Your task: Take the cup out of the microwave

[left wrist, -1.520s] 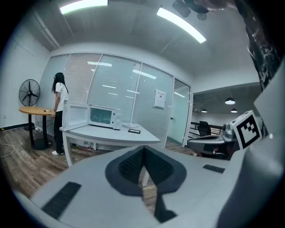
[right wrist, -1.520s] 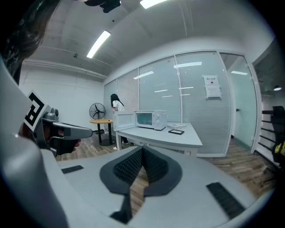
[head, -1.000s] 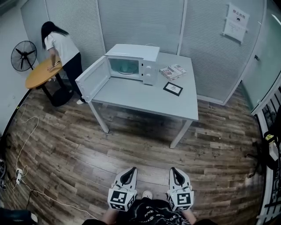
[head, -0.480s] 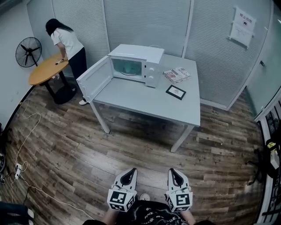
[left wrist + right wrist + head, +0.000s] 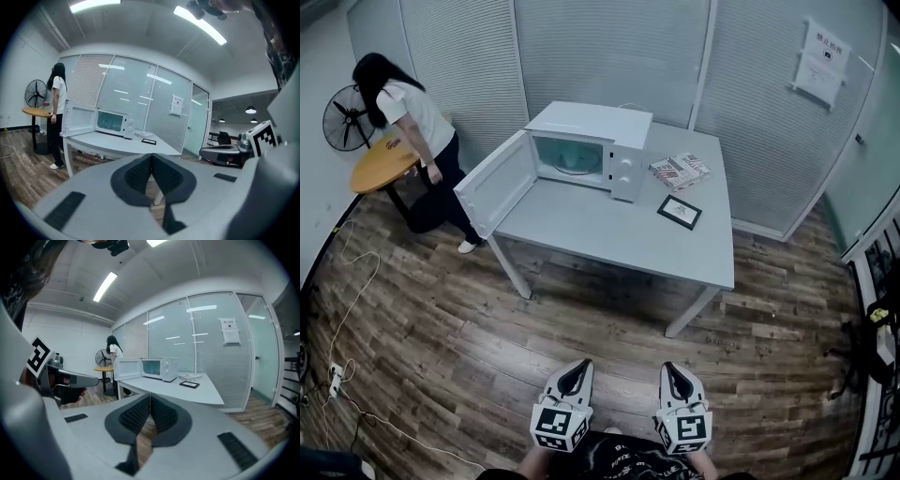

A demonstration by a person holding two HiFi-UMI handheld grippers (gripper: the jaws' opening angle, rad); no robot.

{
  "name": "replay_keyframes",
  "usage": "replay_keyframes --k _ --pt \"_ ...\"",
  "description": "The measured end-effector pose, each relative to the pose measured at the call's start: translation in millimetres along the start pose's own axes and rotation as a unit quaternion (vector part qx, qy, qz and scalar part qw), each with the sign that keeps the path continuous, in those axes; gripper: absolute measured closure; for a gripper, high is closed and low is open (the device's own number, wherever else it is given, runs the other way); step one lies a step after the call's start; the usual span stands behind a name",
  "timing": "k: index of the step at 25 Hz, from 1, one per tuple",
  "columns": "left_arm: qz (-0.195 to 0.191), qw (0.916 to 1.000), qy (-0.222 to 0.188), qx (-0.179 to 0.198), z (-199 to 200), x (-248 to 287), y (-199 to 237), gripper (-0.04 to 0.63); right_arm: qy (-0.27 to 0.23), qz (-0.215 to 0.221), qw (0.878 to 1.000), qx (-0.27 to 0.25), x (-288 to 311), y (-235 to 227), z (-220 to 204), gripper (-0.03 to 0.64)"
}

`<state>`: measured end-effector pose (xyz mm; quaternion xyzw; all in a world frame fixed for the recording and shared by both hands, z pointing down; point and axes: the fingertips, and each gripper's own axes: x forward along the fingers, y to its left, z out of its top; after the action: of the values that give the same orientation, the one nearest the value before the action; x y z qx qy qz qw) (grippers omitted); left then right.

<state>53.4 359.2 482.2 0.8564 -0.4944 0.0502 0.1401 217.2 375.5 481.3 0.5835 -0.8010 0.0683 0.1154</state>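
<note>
While both grippers sit at the bottom edge of the head view, the microwave (image 5: 592, 139) stands well apart from them in the upper middle of the frame, on the far left part of a grey table (image 5: 609, 230). Its door (image 5: 495, 184) hangs wide open toward the left. The cavity behind it is lit and greenish. A pale shape shows low inside, but the cup cannot be made out with certainty at this range.

Left gripper (image 5: 579, 366): jaws clenched, pads meeting, nothing between them. Right gripper (image 5: 670, 367): likewise clenched and empty. Both point up the frame toward the table, over bare wood floor (image 5: 487, 347).

A booklet (image 5: 680, 171) and a dark-framed card (image 5: 680, 212) lie right of the microwave. At upper left, a person (image 5: 405, 111) bends beside a round table (image 5: 377, 165), with a fan (image 5: 342, 117) behind.
</note>
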Motion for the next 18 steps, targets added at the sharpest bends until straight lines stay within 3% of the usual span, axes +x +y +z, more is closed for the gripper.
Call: replay_keyframes --k 18 --pt "-0.014 0.9998 0.008 0.010 49 86 154 0.588 0.005 -0.012 1.000 0.007 165 38 38 0.612"
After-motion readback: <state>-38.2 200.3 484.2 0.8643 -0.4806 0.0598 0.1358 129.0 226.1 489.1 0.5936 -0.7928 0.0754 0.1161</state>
